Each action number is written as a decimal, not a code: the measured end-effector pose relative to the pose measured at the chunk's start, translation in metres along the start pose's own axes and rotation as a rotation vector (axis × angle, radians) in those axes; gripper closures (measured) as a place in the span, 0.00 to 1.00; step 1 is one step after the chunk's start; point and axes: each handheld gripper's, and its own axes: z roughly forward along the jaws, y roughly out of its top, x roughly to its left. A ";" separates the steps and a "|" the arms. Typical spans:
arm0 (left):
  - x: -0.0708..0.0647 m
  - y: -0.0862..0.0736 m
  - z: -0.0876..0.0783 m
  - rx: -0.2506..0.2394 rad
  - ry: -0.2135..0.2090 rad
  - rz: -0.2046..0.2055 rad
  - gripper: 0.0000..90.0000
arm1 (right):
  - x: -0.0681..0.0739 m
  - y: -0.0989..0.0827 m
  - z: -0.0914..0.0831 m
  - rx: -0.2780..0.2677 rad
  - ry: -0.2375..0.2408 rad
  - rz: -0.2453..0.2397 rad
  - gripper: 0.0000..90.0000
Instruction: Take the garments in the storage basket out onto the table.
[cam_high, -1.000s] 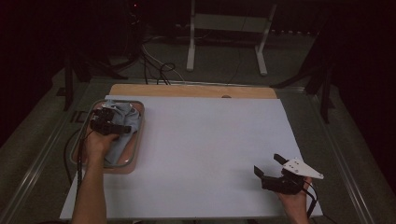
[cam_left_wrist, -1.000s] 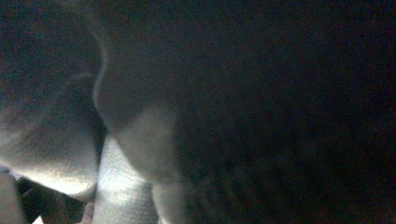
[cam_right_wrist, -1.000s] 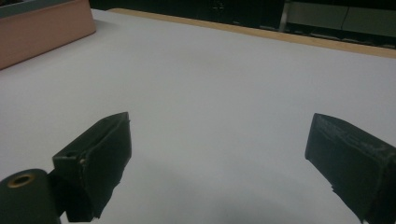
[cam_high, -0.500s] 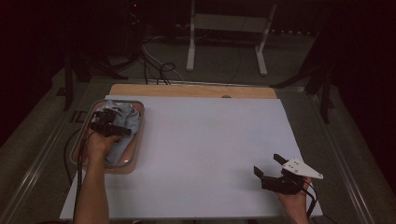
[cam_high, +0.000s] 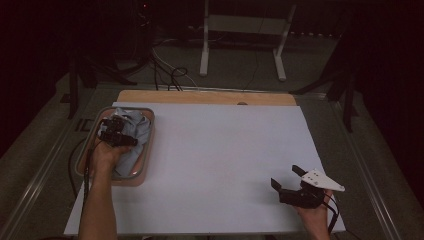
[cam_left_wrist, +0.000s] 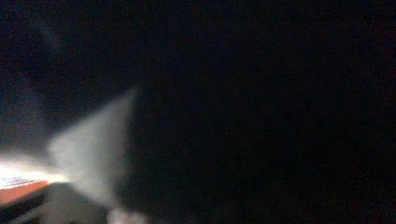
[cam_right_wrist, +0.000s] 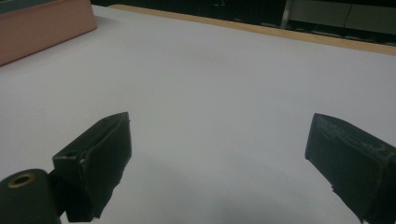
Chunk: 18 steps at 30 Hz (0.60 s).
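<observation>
The left gripper (cam_high: 116, 133) was down in the tray (cam_high: 148, 150), on the grey-blue cloth (cam_high: 137, 131) bunched beneath it. Its jaws had just been closing, seemingly to pinch the cloth; whether they had clamped it I could not tell. The right gripper (cam_high: 287, 177) rested on the bench (cam_high: 220, 150), jaws apart and empty, well away from the cloth.

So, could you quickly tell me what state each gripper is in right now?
Left gripper: down in the cloth in the tray, jaws just closing; grip unclear.
Right gripper: open, holding nothing.
</observation>
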 end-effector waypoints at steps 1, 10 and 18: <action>0.001 0.000 -0.001 0.000 -0.010 -0.003 0.49 | 0.000 0.000 0.000 0.000 0.000 0.000 0.08; 0.005 0.002 -0.014 -0.003 -0.017 -0.015 0.76 | -0.002 -0.001 0.000 0.002 -0.006 0.009 0.08; 0.002 -0.001 -0.028 -0.047 -0.008 0.014 0.77 | -0.003 -0.001 -0.001 0.002 -0.007 0.015 0.08</action>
